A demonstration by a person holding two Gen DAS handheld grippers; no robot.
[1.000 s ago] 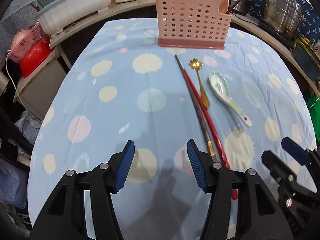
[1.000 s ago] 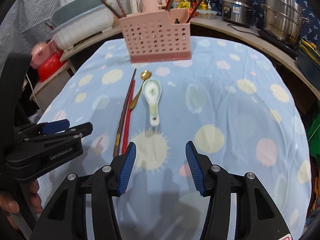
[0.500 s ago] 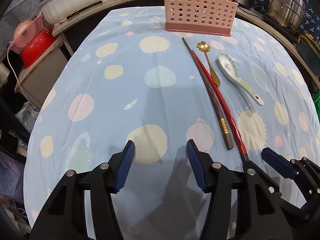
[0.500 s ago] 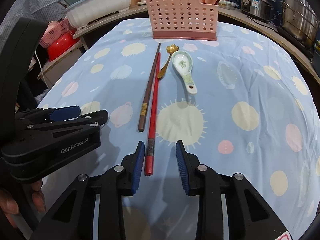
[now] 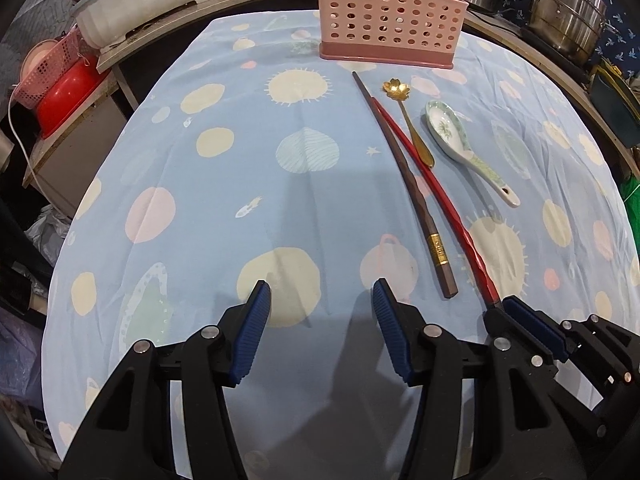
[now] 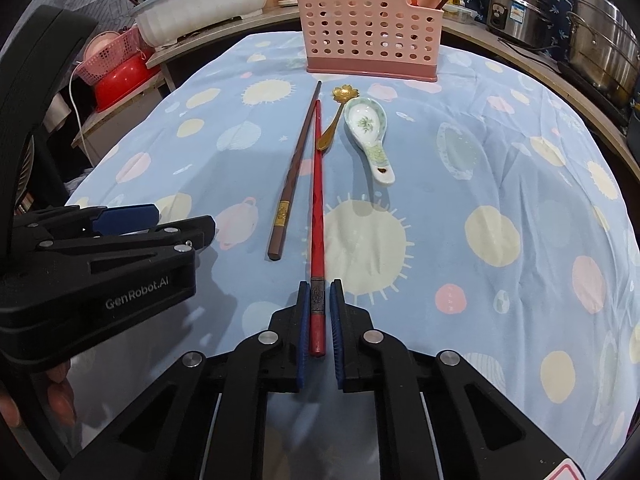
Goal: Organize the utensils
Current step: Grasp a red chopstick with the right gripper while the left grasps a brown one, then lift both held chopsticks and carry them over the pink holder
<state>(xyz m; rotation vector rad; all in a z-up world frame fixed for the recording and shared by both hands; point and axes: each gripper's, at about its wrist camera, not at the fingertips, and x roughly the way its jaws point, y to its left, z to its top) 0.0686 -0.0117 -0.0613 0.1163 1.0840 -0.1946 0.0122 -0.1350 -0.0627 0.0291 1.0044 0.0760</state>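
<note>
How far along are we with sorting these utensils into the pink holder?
Early. The pink holder already has a few sticks poking from its far corner. In hand: the right gripper is shut on the near end of the red chopstick, which lies on the cloth. Left: brown chopstick, gold spoon and ceramic spoon. The left gripper is open and empty.

"GenRobot.AI" stands in pale letters on the left gripper (image 6: 156, 224) body.
</note>
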